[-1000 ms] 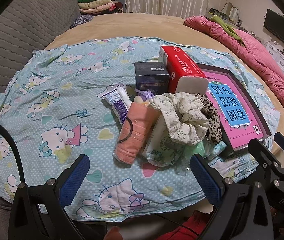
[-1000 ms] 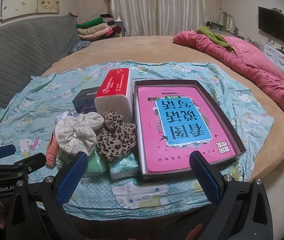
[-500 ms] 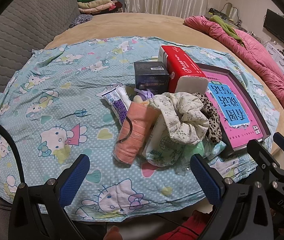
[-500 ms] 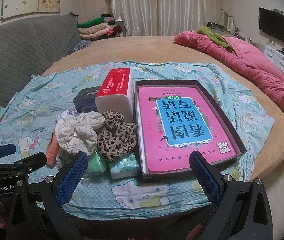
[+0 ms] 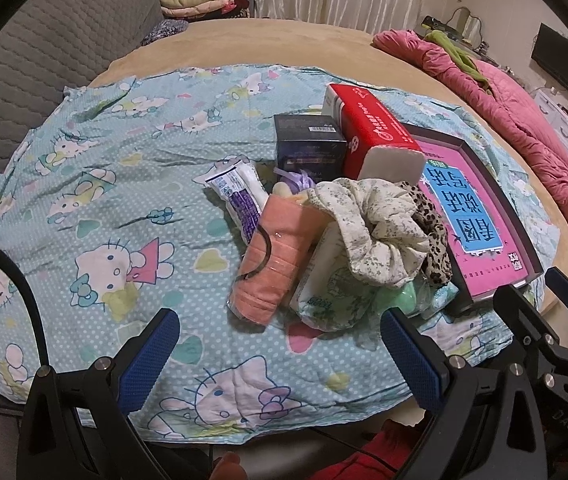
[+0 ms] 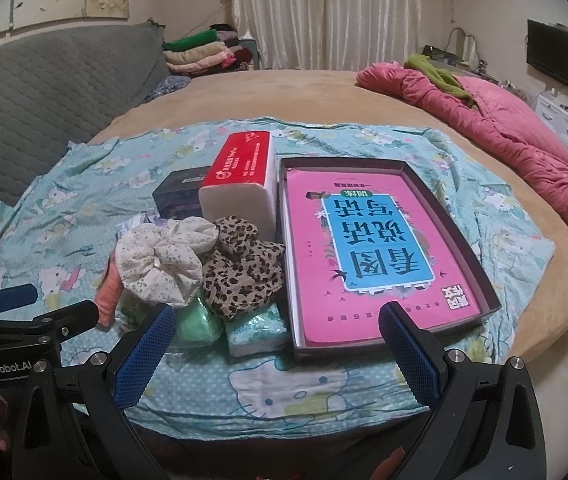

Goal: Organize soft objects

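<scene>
A heap of soft things lies on the cartoon-cat blanket (image 5: 96, 200): a white floral scrunchie (image 5: 376, 232) (image 6: 160, 258), a leopard-print scrunchie (image 6: 244, 272) (image 5: 432, 236), a rolled pink towel in clear wrap (image 5: 276, 256), green tissue packs (image 5: 328, 296) (image 6: 256, 330) and a white-and-purple packet (image 5: 236, 196). Beside the heap stands a dark open box (image 6: 480, 268) holding a pink book (image 6: 368, 256). My left gripper (image 5: 280, 354) hangs open at the near blanket edge, below the heap. My right gripper (image 6: 272, 352) is open too, low in front of the box and the tissue pack. Neither holds anything.
A red tissue brick (image 6: 244, 184) and a small dark carton (image 5: 308, 144) stand behind the heap. A pink quilt (image 6: 524, 148) lies bunched at the right of the round tan bed (image 6: 284, 92). Grey padded headboard (image 6: 44, 100) at the left, folded clothes (image 6: 204, 54) at the back.
</scene>
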Motion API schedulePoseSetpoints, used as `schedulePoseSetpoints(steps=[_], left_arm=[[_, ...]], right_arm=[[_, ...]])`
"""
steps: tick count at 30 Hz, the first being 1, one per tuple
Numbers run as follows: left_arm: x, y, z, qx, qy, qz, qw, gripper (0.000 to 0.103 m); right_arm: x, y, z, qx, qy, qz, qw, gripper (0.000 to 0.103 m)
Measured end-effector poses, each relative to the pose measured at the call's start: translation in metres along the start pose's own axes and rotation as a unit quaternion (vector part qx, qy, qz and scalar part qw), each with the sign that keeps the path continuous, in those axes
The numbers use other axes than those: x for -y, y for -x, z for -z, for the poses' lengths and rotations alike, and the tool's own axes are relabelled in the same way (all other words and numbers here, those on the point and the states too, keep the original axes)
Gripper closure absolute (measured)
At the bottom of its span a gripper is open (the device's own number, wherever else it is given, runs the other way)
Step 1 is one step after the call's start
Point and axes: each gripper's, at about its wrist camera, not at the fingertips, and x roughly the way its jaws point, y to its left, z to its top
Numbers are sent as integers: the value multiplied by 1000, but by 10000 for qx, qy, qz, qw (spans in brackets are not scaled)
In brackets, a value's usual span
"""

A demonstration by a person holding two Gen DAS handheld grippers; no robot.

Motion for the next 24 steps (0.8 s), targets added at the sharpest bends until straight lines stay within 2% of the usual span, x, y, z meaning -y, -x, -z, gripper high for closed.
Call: schedulePoseSetpoints(steps=[10,16,24], left_arm=[[-29,-13,-5,-23,319,70,9995,2],[-41,-31,-6,-201,330,203,9990,2],[-45,-54,-14,-302,236,196,9991,2]], right_arm=[[-11,-10,-1,-3,193,-165,9997,2],[-20,-22,-3,-62,334,-268,9991,2],[-39,-37,-13,37,673,-505,9965,2]])
